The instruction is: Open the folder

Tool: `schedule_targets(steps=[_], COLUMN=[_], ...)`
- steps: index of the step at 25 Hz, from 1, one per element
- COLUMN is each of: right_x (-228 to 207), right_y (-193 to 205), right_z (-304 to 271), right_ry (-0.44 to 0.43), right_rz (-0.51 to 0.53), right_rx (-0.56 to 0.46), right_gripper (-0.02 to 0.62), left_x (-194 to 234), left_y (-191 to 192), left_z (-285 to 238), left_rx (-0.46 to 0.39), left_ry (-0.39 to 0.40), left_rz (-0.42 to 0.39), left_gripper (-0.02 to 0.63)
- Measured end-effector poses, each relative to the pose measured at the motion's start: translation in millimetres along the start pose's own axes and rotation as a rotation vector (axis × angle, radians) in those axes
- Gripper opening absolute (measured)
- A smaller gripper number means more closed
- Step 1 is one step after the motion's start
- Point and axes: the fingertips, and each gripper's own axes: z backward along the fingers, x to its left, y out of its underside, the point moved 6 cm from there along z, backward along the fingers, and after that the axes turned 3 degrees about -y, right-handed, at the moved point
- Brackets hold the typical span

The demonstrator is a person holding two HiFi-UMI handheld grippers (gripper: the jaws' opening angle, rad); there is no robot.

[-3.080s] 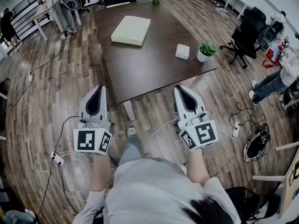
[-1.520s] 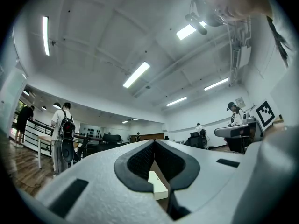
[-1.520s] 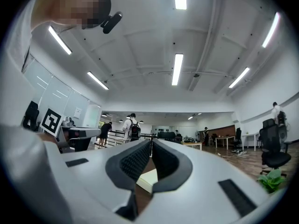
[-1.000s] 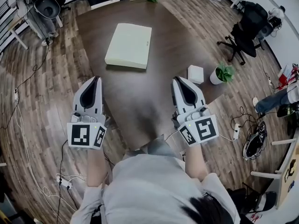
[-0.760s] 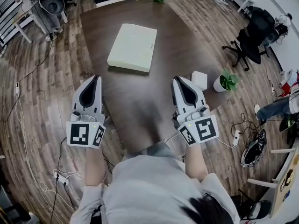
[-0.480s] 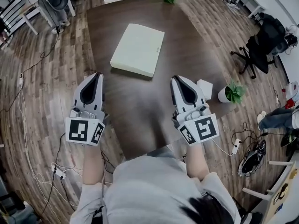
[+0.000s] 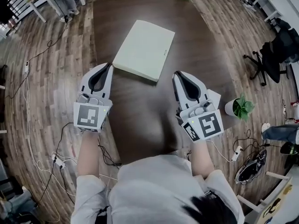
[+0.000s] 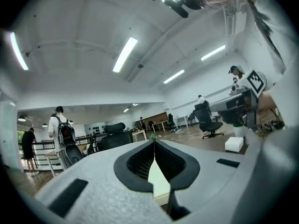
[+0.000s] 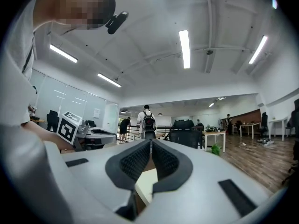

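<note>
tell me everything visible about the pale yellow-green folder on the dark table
The pale yellow-green folder is a thick, matte rectangular slab, plain but for a small dark mark near its right edge. It is closed, lying flat and skewed on the dark brown table. Only the table seems to touch it; the left gripper sits close beside its near corner.

We see bare counter (image 7: 140,106) between us and the folder (image 7: 144,50); a white box (image 7: 214,97) and potted plant (image 7: 241,107) crowd the right edge.
</note>
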Motion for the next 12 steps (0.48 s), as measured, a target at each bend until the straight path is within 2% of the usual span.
schedule_targets(steps=[12], right_x=[-41], right_y=[43], right_z=[-35], right_ry=[-0.059], right_rz=[-0.063], right_rx=[0.070], right_gripper=[0.018], left_x=[-29], left_y=[83], left_z=[-71], left_rx=[0.258], left_ry=[0.194], left_rz=[-0.383], left_gripper=[0.009])
